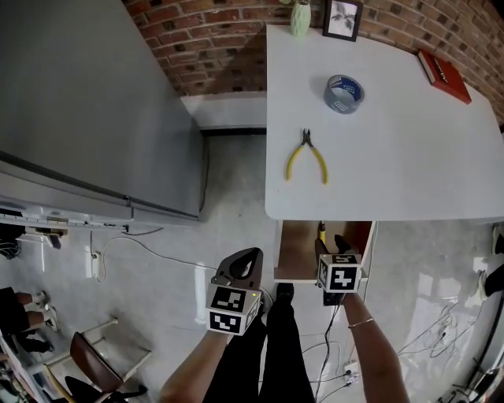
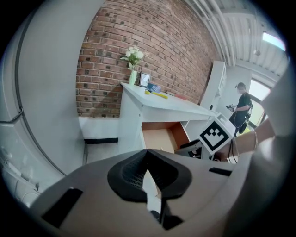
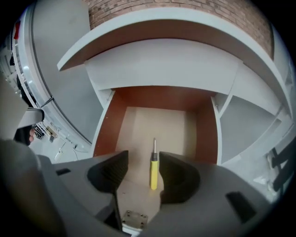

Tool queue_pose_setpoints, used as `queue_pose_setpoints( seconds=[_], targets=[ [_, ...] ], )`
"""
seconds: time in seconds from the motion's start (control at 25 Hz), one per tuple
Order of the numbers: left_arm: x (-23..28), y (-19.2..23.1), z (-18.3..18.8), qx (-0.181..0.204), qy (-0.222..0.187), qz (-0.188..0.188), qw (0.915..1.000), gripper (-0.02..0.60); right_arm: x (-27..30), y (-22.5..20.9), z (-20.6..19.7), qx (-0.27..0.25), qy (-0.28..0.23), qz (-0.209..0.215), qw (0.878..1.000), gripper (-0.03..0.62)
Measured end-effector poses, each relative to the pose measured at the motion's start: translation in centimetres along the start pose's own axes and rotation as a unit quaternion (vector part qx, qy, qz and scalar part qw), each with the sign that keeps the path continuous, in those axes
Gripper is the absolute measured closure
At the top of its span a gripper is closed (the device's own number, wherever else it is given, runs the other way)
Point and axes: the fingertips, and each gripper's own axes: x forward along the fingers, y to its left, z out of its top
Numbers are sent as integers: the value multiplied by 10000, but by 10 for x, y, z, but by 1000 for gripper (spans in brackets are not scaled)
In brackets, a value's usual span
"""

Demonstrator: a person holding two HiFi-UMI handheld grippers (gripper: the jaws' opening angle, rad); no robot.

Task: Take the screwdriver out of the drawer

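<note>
Loosely between right gripper (image 3: 142, 161) jaws: screwdriver (image 3: 153, 172)

Your white table (image 1: 409, 157) fills the upper right of the head view. On it you have yellow-handled pliers (image 1: 305, 157) near its left edge, a blue tape roll (image 1: 344, 93) above them, a red book (image 1: 443, 75) at the far right, and a picture frame (image 1: 342, 19) beside what looks like a vase (image 1: 300, 17) at the top. Under its near edge the drawer (image 1: 293, 250) stands open, the screwdriver (image 3: 153, 170) lying flat on its bottom. Cables (image 1: 150, 248) trail across the grey floor (image 1: 236, 197) at lower left.
</note>
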Motion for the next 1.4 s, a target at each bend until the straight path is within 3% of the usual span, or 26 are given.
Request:
queue_pose_setpoints(
  seconds=[0.56, 0.8, 1.4],
  targets=[
    [30, 14, -21, -377, 130, 230, 9989, 589, 55, -16, -25, -257, 500, 127, 9983, 385],
    [37, 15, -25, -550, 104, 313, 9979, 588, 74, -20, -37, -91, 929, 351, 9950, 385],
    [41, 23, -37, -707, 138, 442, 9964, 589, 105, -30, -43, -234, 1198, 120, 9925, 408]
  ],
)
